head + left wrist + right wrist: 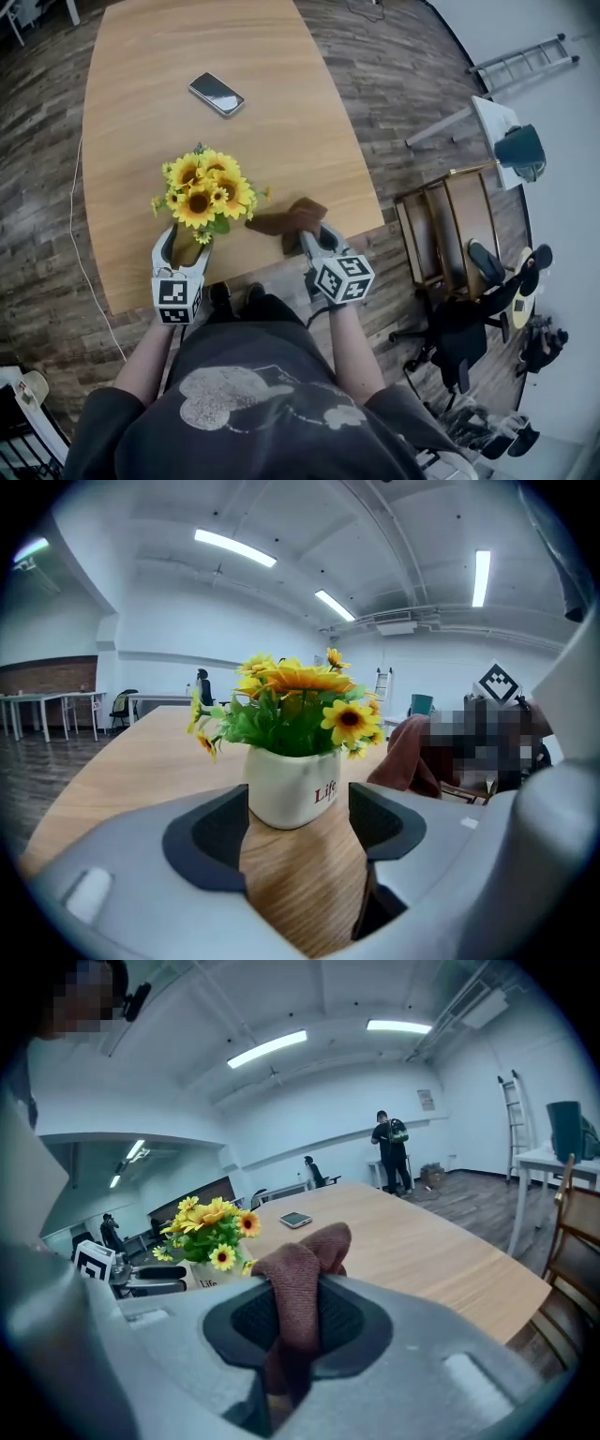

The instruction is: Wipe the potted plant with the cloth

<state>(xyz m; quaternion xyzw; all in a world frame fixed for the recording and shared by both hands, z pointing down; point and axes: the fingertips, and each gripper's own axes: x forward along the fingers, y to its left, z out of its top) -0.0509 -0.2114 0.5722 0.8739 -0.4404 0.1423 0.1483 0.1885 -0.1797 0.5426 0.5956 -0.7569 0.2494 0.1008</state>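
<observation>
As the left gripper (298, 813) closes round the pot (292, 782), seemingly to steady it, the right gripper (292, 1321) clenches the cloth (302, 1265).

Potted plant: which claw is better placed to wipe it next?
Right. The right claw is shut on the brown cloth beside the sunflowers; the left claw is closing round the white pot.

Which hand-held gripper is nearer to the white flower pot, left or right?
Left. The left hand-held gripper has the white pot between its closing jaws. The right hand-held gripper, shut on the cloth, is apart from it, to its right in the head view.
</observation>
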